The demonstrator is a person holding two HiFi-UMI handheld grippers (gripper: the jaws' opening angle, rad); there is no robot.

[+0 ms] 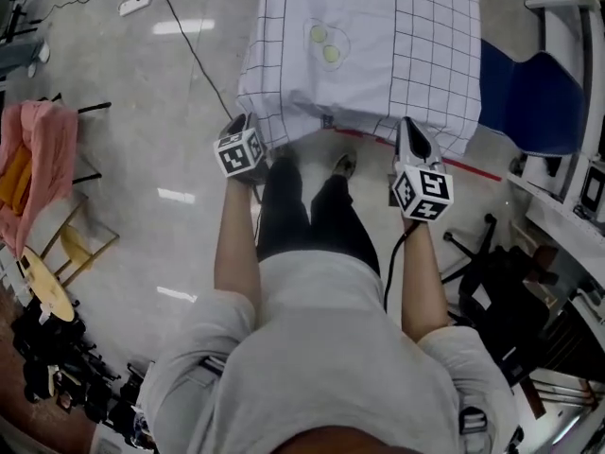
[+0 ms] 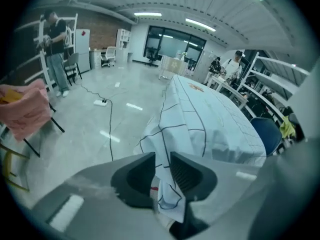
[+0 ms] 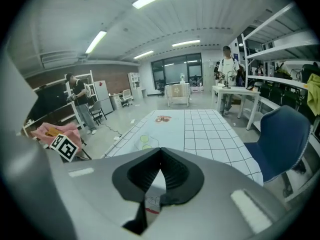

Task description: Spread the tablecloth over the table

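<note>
The white checked tablecloth (image 1: 378, 45) lies spread out at the top centre of the head view. Its near edge hangs down toward the person's legs (image 1: 312, 216). The left gripper (image 1: 243, 121) is at the cloth's lower left corner, with its jaws clamped on a fold of the hem. The right gripper (image 1: 409, 126) is at the lower right corner, with its jaws pressed together on the cloth edge beside a small label (image 3: 151, 203). A blue chair (image 1: 529, 97) stands at the right of the frame.
</note>
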